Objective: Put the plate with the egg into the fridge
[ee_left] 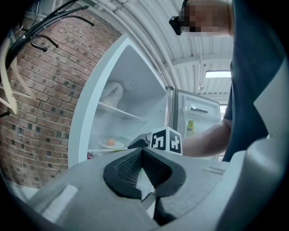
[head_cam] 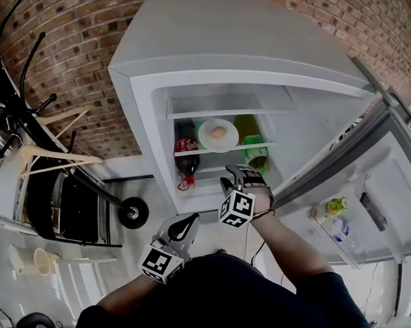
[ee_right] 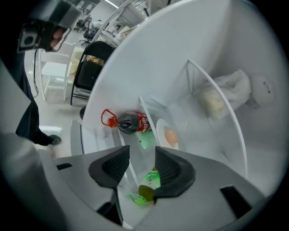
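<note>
Head view, plate (head_cam: 207,137) with egg (head_cam: 218,132) inside fridge (head_cam: 148,108), just beyond right gripper (head_cam: 239,172), jaws apart, empty.

The right gripper (head_cam: 238,171) is held forward on a bare, outstretched right forearm (head_cam: 289,241). Its jaws point to 12 o'clock and stand wide apart, with nothing pinched between the pads. The left gripper (head_cam: 187,223) sits lower and nearer the body, at about 7 o'clock from the right one. It is aimed toward 1 o'clock, and its jaws are closed tip to tip on nothing. The left forearm (head_cam: 119,301) is bent in close to the chest.
</note>
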Motion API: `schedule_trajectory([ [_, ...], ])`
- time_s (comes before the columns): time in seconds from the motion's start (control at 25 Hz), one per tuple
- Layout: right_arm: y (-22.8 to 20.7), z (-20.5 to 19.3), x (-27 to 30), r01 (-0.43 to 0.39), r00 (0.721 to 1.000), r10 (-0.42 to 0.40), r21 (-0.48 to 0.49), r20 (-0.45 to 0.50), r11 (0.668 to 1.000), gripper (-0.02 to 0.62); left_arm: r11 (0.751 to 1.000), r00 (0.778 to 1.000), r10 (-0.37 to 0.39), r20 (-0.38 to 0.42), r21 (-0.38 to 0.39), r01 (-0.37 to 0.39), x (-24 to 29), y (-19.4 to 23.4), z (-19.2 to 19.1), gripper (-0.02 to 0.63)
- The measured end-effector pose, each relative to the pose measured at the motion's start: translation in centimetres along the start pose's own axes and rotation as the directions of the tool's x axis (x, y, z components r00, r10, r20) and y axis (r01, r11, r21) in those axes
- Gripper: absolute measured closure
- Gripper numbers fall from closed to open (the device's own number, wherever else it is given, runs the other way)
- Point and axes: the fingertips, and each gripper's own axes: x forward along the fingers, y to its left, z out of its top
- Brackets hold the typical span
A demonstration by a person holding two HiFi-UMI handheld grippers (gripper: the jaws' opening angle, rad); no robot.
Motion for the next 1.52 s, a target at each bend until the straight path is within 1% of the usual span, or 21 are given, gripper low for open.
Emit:
schedule_trajectory([
  [0.2,1.8,1.8,-3.4,-0.038,0.995,0.024,0.160,0.094,0.986,0.416,1.000,1.000,-0.022,0.002,0.013,0.022,0.3,-0.6,0.4,0.601],
  [0.32,3.4,2.7,-5.2,-0.096,0.985,0.056,0.247,0.162,0.964,0.438,0.999,0.999,-0.034,-0.001,0.020,0.034,0.5,-0.9,0.4,0.601],
  [0.52,5.7,3.6,-7.6,-0.188,0.961,0.099,0.346,0.259,0.919,0.485,0.999,0.999,-0.048,-0.014,0.025,0.048,0.7,-1.4,0.4,0.601],
  [0.6,5.7,4.1,-8.7,-0.226,0.944,0.100,0.395,0.313,0.890,0.531,0.998,0.998,-0.053,-0.019,0.023,0.053,0.8,-1.5,0.3,0.601],
  [0.72,5.0,4.9,-10.4,-0.281,0.917,0.087,0.474,0.390,0.834,0.567,0.998,0.998,-0.059,-0.021,0.036,0.059,0.9,-1.7,0.3,0.601],
  [0.84,4.3,5.6,-11.8,-0.333,0.889,0.068,0.538,0.452,0.774,0.575,0.998,0.998,-0.058,-0.023,0.034,0.059,1.0,-1.8,0.4,0.601],
  [1.04,4.2,6.6,-13.7,-0.414,0.837,0.036,0.591,0.545,0.693,0.583,0.997,0.997,-0.069,-0.031,0.042,0.070,1.2,-2.2,0.3,0.601],
  [1.2,4.8,6.4,-14.1,-0.460,0.817,0.008,0.643,0.577,0.613,0.584,0.996,0.996,-0.079,-0.033,0.049,0.081,1.4,-2.3,0.1,0.601],
  [1.24,4.9,6.3,-14.1,-0.470,0.813,0.005,0.650,0.583,0.597,0.584,0.995,0.996,-0.082,-0.034,0.050,0.083,1.4,-2.3,0.1,0.601],
  [1.28,4.9,6.2,-14.2,-0.477,0.809,0.003,0.654,0.588,0.587,0.584,0.995,0.996,-0.083,-0.035,0.049,0.084,1.4,-2.4,0.0,0.601],
  [1.36,5.0,6.1,-14.4,-0.487,0.802,-0.001,0.655,0.598,0.578,0.584,0.995,0.996,-0.084,-0.035,0.044,0.085,1.4,-2.5,0.0,0.601],
  [1.52,5.1,6.2,-14.5,-0.498,0.792,-0.001,0.648,0.610,0.577,0.584,0.995,0.996,-0.086,-0.038,0.050,0.088,1.4,-2.5,-0.1,0.601],
])
